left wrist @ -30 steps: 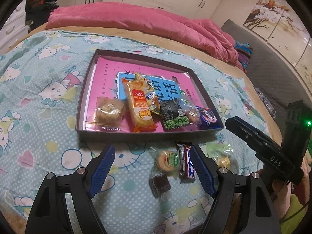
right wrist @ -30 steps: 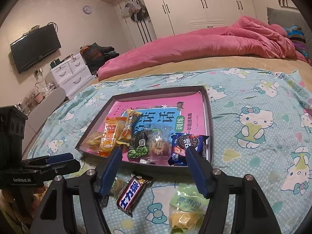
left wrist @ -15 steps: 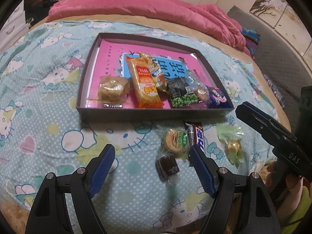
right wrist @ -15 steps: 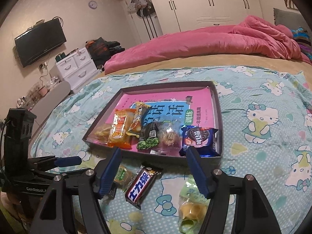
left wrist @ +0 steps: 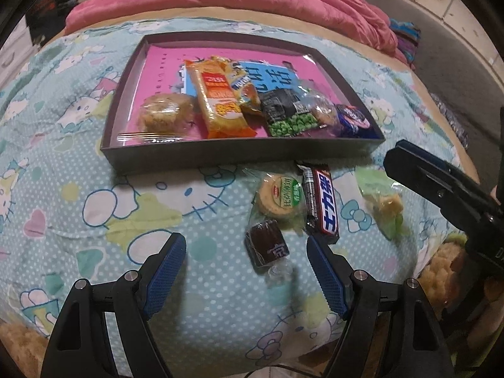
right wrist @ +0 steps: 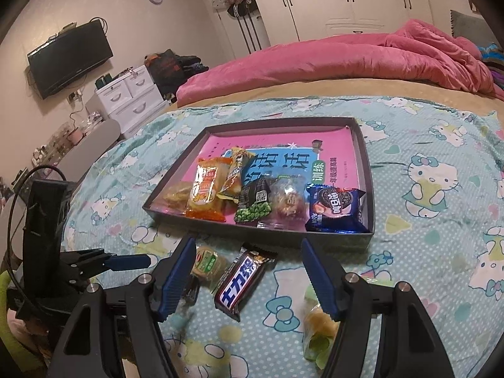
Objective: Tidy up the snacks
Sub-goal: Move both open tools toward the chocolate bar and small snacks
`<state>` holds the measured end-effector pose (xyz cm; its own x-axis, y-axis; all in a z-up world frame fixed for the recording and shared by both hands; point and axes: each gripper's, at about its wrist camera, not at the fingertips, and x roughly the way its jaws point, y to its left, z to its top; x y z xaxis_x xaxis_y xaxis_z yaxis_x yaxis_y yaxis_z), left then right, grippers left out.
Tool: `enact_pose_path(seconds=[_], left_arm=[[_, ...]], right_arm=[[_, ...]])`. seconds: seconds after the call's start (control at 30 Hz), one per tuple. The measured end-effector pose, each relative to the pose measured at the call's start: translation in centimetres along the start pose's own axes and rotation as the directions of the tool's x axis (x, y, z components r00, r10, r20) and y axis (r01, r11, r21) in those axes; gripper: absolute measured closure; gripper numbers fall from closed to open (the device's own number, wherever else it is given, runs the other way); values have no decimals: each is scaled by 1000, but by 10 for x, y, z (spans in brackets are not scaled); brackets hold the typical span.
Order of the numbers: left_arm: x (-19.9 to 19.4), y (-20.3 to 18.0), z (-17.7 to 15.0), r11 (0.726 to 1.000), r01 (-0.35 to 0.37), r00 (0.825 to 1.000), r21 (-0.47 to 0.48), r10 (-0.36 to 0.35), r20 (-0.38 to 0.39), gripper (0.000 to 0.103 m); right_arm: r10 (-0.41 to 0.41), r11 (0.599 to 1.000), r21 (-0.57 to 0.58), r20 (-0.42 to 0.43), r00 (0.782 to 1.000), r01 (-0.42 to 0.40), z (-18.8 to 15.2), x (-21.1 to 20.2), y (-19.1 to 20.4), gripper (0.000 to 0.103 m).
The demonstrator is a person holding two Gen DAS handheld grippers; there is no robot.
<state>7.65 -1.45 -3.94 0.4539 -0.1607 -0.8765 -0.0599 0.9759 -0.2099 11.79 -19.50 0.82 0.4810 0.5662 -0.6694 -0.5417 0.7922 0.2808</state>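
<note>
A shallow dark tray is set on a cartoon-print bedspread, and six wrapped snacks are already laid in it along its near wall: a round cake, an orange packet, a small yellow packet, a bag of green peas, a clear-wrapped biscuit and a blue cookie pack. Four snacks are left outside on the bedspread, just in front of the tray: a round green-labelled biscuit, a chocolate bar touching it on one side, a small dark brown sweet just below the biscuit, and a green-wrapped yellow sweet further to the side.

The left gripper is held above the bedspread with its jaws spread wide and nothing between the pads; the brown sweet lies just ahead, nearer one blue pad. The right gripper is likewise open and empty, with the chocolate bar framed between its fingers and the yellow sweet beside one pad.

The step in hand is judged to be an approach to the remaining loose snacks. For the next move, a gripper would need to be lowered over one piece, the brown sweet or the chocolate bar being the closest, and closed across its narrow sides. Care is called for, since the wrappers are slippery and the neighbouring pieces lie close enough to be nudged or pinched along.
</note>
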Motion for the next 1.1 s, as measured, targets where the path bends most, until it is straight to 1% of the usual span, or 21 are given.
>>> enact_pose_path(seconds=[0.27, 0.57, 0.63, 0.67, 0.7, 0.73, 0.8, 0.87, 1.0, 1.1], left_arm=[[6, -9, -5, 1000, 1, 1000, 25, 0, -16, 23], [12, -6, -5, 1000, -4, 1000, 12, 5, -23, 23], [14, -6, -3, 1000, -14, 1000, 16, 14, -21, 29], [15, -6, -3, 1000, -19, 1000, 21, 19, -22, 36], [15, -5, -3, 999, -22, 999, 24, 23, -22, 40], [16, -5, -2, 999, -18, 999, 26, 19, -26, 42], [15, -5, -2, 999, 3, 1000, 32, -2, -31, 52], [14, -7, -2, 999, 12, 999, 49, -11, -32, 56], [11, -8, 0, 998, 7, 1000, 65, -5, -25, 60], [7, -3, 1, 999, 7, 1000, 46, -6, -17, 60]], right_arm=[[7, 1000, -8, -30, 1000, -8, -3, 5, 3, 34], [-5, 1000, -21, -72, 997, 3, -7, 13, 4, 34], [-8, 1000, -25, -82, 997, 6, -8, 14, 5, 34], [-13, 1000, -27, -90, 996, 11, -9, 16, 5, 34], [-17, 999, -28, -97, 995, 14, -9, 17, 5, 34], [-19, 999, -28, -106, 994, 16, -10, 19, 5, 34], [-25, 999, -24, -134, 991, 22, -12, 24, 3, 34], [-31, 999, -17, -166, 986, 29, -15, 30, 1, 34], [-32, 999, -29, -193, 981, 27, -20, 37, 3, 34], [-63, 996, -77, -214, 975, 47, -24, 43, 11, 34]])
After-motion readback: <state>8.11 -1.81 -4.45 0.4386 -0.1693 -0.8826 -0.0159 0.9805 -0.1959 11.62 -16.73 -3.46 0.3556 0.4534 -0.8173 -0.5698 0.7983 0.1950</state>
